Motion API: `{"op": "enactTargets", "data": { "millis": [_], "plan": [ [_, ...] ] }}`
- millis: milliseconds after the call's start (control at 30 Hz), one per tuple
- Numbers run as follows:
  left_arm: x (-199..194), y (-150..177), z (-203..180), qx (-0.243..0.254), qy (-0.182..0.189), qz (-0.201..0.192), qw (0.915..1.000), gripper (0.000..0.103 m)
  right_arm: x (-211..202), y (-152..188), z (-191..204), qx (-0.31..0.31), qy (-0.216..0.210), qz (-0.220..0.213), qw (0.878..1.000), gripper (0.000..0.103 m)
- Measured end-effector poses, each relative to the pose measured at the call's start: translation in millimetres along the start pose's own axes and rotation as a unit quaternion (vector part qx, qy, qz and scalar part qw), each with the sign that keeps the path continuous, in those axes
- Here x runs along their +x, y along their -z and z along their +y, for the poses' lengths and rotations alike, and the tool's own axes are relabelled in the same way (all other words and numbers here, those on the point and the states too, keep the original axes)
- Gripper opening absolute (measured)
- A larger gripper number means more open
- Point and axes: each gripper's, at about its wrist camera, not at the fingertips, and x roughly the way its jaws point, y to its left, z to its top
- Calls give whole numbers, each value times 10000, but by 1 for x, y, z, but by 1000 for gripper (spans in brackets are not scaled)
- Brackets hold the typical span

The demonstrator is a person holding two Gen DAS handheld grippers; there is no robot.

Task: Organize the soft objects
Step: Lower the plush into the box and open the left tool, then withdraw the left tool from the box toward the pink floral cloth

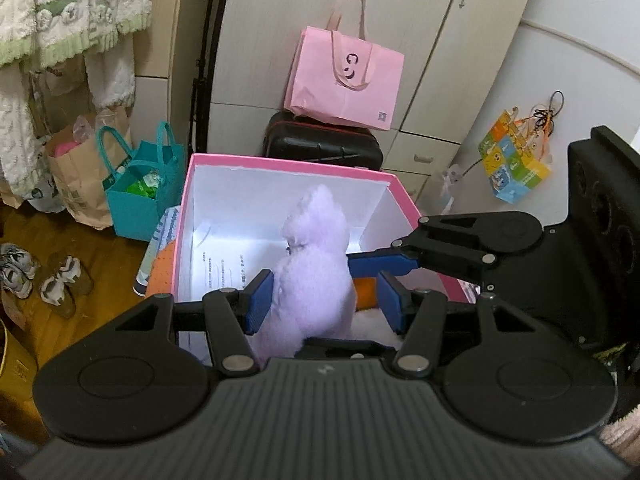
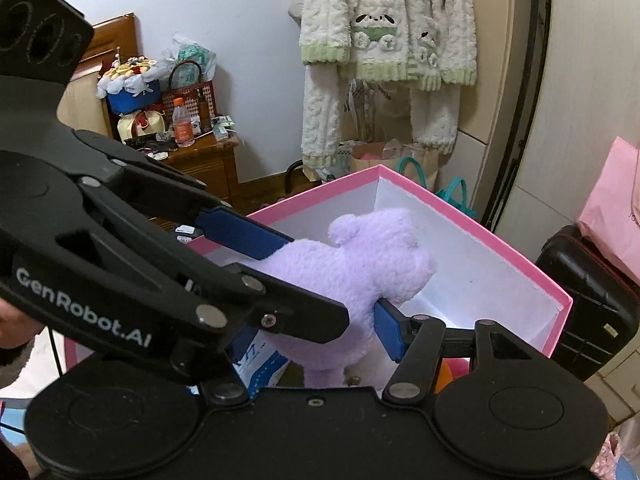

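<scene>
Cluttered bedroom corner, wardrobe (image 1: pixel 420 40) behind, bags on the wood floor. Both grippers are clamped on the same purple plush toy (image 1: pixel 312 272): the left gripper (image 1: pixel 324 300) squeezes its lower body, while the right gripper (image 2: pixel 340 280) pinches it from the side. The toy hangs just over the near edge of the open pink box (image 1: pixel 280 164), whose white inside has a printed sheet lying in it.

Lilac plush toy (image 1: pixel 312 264); box (image 1: pixel 288 166) pink outside, white inside; blue-padded black tongs (image 1: pixel 324 300).
</scene>
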Motion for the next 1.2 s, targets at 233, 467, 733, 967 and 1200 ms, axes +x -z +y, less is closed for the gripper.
{"op": "enactTargets", "data": {
  "millis": [233, 467, 733, 967, 1200],
  "plan": [
    [-8, 2, -4, 116, -447, -224, 9987, 58, -5, 4, -3, 23, 243, 13, 9997, 68],
    [-44, 11, -7, 96, -366, -312, 9988, 59, -33, 14, 5, 68, 376, -143, 9992, 68],
    [-87, 24, -35, 391, -64, -426, 9983, 61, -74, 23, 24, 24, 548, -264, 9981, 68],
    [-116, 33, -59, 543, 460, -253, 9971, 61, -120, 35, 37, 83, 714, -365, 9967, 68],
    [-135, 44, -91, 857, 650, -181, 9940, 62, -169, 56, 46, 138, 851, -502, 9950, 70]
  ]
}}
